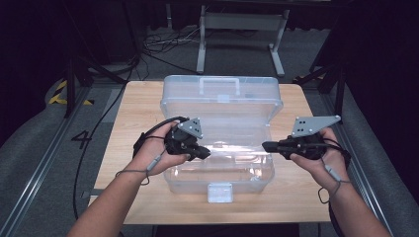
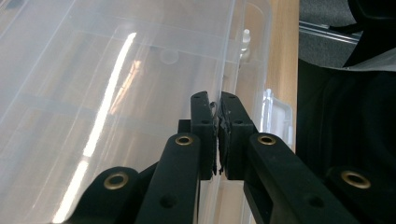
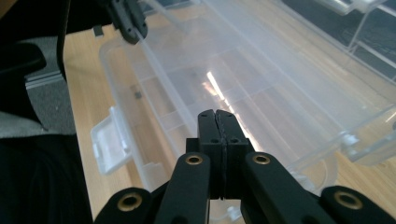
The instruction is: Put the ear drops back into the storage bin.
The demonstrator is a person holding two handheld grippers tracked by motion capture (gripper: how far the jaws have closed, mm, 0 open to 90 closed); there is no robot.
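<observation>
While lifted, tray (image 1: 237, 153) sits between hand-held grippers.

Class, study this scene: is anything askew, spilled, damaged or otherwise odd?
An inner clear tray sits tilted in the open clear plastic box, its left edge raised, pinched by the left gripper. Nothing looks spilled or broken.

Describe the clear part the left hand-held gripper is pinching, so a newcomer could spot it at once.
On the wooden table sits a clear plastic box with its lid swung open at the back. Inside lies a shallow clear tray; the left hand-held gripper is shut on its thin edge. Unlike the box's wall, it has divider ridges.
</observation>
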